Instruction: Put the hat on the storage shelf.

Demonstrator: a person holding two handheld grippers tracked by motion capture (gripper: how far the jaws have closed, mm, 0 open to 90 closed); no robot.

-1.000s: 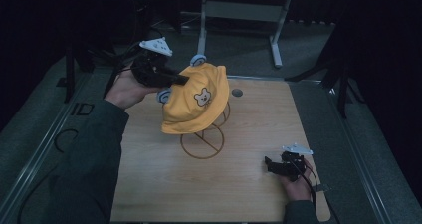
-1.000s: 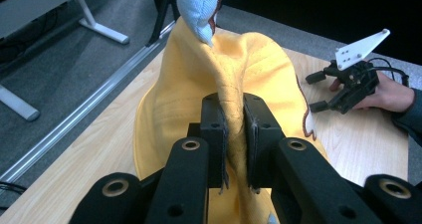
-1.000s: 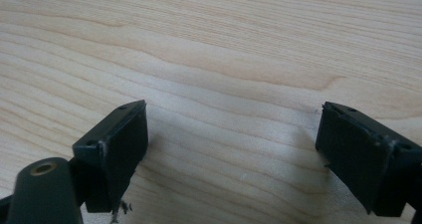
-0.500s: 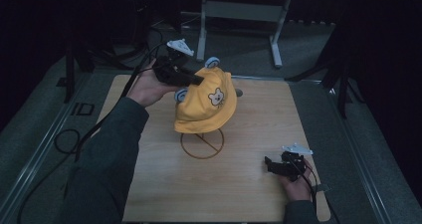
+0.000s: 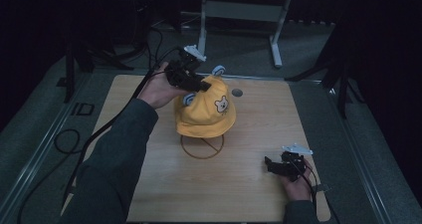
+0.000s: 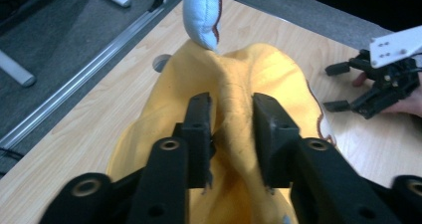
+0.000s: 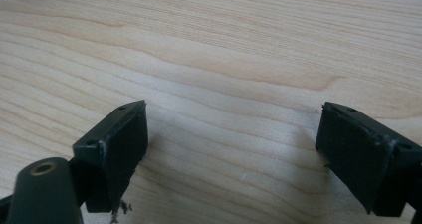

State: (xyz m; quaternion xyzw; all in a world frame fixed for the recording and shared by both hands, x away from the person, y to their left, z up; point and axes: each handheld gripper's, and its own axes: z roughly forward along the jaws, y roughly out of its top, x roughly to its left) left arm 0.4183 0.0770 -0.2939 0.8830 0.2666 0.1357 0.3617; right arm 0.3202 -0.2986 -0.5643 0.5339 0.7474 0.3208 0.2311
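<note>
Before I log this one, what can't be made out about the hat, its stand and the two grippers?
- Stand, high view: its upright is covered by the yellow hat.
- Left gripper, its own view: a fold lies between the just-opening jaws; pad contact is unclear.
- Hat's bear patch, high view: too small for detail.
- Right gripper, its own view: body cut off by the bottom edge.

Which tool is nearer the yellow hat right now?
Left. The left tool is at the yellow hat, a fold of its crown between its jaws, which have just been opening. The right tool rests open on the table, well apart.
</note>
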